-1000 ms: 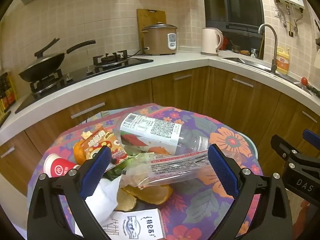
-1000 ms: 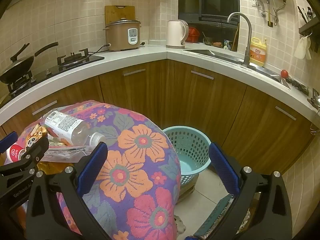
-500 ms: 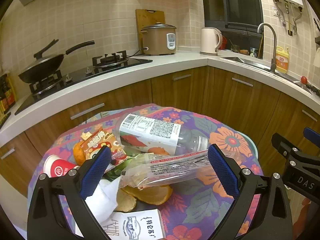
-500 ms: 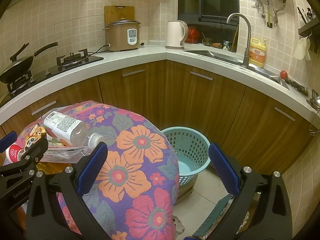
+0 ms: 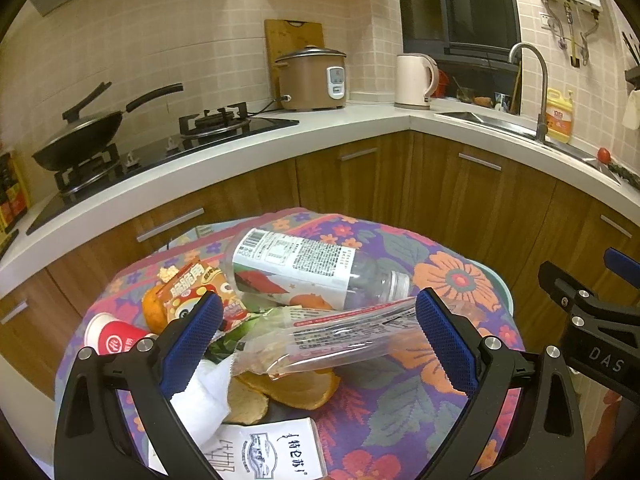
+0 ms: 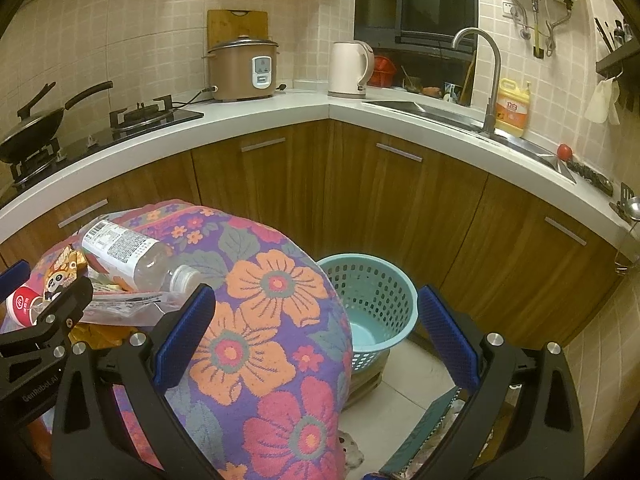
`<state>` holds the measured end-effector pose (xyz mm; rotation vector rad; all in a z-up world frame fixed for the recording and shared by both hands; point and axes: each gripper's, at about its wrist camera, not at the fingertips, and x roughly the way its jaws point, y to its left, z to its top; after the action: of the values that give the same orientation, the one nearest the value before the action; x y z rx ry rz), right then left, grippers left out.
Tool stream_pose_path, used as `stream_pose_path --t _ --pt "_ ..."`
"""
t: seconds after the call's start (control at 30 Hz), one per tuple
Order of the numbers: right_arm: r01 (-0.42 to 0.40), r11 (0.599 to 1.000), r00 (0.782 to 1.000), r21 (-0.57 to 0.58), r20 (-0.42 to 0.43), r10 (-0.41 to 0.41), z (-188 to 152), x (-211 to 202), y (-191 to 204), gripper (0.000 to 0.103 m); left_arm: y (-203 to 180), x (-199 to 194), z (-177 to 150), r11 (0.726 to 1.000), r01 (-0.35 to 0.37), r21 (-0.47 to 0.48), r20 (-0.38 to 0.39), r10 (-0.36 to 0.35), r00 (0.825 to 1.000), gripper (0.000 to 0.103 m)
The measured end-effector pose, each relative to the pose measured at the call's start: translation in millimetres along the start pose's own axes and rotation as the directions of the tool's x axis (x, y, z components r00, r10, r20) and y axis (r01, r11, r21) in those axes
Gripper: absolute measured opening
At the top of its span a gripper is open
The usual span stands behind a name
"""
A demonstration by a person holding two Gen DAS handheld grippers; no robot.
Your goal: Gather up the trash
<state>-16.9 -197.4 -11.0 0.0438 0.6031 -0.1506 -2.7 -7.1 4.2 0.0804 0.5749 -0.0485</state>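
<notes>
A heap of trash covers the floral tablecloth (image 5: 448, 284): a clear plastic bottle (image 5: 304, 268) on its side, a crumpled clear wrapper (image 5: 332, 340) just in front, orange peel (image 5: 296, 390) and a red cup (image 5: 114, 338) at left. The left gripper (image 5: 316, 344) hovers near the wrapper, fingers wide and empty. The right gripper (image 6: 316, 336) is likewise spread wide, above the teal basket (image 6: 372, 300) on the floor to the table's right.

The trash pile, with its bottle (image 5: 304, 268) and wrapper (image 5: 336, 340), is seen marginally higher in the left wrist view; nothing has been moved.
</notes>
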Motion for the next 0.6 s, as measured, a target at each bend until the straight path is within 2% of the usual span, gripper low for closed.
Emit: stream_pose_path --t 0.6 --pt "0.001 1.000 1.000 -0.006 -0.019 -0.001 -3.6 4.9 1.1 0.096 1.1 -1.3 -3.1 0.999 0.043 -0.003 -0.003 -0.043 0.999 0.094"
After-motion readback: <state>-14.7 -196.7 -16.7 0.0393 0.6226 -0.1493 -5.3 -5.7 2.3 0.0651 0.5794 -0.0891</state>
